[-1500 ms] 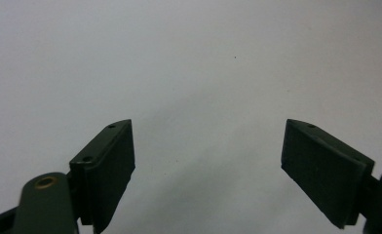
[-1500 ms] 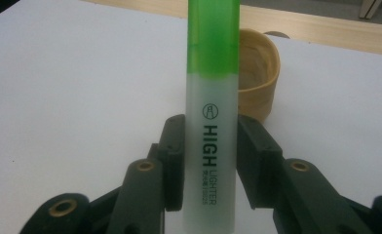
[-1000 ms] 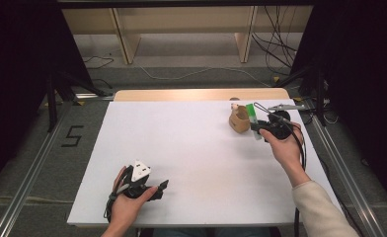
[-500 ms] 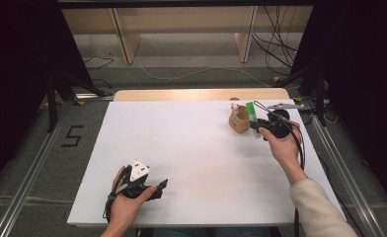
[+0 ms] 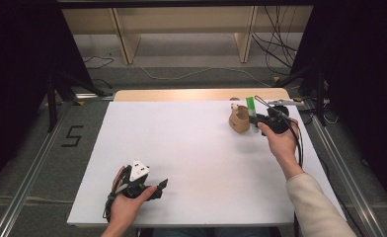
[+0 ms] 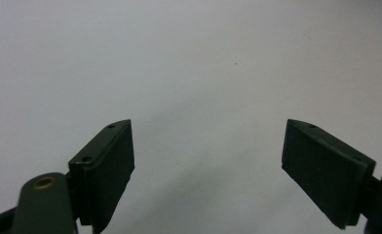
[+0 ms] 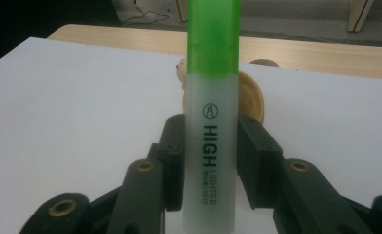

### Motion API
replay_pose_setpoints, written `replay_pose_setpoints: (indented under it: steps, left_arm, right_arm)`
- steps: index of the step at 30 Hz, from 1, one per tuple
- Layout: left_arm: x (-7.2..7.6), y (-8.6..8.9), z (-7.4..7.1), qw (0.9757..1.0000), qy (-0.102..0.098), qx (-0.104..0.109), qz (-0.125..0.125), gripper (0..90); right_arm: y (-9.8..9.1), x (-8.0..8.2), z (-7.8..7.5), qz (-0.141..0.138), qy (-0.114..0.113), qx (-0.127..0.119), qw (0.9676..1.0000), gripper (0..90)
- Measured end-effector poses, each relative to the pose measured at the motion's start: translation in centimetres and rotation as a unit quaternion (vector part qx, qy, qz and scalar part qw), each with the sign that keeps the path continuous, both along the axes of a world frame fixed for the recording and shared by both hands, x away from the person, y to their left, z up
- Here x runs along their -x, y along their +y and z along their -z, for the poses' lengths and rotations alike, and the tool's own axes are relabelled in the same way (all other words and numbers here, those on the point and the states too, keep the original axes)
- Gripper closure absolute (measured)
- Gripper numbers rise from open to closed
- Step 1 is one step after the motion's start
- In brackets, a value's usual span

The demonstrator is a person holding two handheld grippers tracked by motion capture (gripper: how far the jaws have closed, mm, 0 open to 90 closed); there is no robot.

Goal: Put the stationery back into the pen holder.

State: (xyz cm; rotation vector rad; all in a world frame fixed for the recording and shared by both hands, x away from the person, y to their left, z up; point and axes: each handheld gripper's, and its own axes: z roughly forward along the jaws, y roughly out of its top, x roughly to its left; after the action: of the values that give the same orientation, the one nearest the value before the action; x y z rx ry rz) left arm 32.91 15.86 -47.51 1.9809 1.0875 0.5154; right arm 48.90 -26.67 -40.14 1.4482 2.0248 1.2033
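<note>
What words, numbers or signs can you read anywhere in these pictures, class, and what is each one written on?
"HIGH LIGHTER": runs along the barrel of the green highlighter, held in the right claw.
"5": dark mark on the grey floor, left of the table.
Small round logo above "HIGH" and the tiny line beside "LIGHTER" on the barrel: too small to read.
</note>
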Motion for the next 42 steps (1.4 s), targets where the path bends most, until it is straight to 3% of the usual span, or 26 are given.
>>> replay_pose_setpoints:
  steps: [12,25,42]
  left_arm:
    - [0.0,0.0,0.0,1.0,-0.001,-0.002,-0.002,19.8]
    - [0.0,0.0,0.0,1.0,0.0,-0.002,-0.001,19.8]
    - [0.0,0.0,0.0,1.0,0.0,-0.006,0.001,19.9]
  right_arm:
    - [-0.1,-1.2,0.0,0.017,-0.009,-0.003,0.9998,66.4]
    - [0.5,-2.4,-0.9,0.023,-0.031,-0.007,0.9993,66.4]
    - [0.8,-3.7,-0.4,0.028,-0.035,-0.003,0.999,66.4]
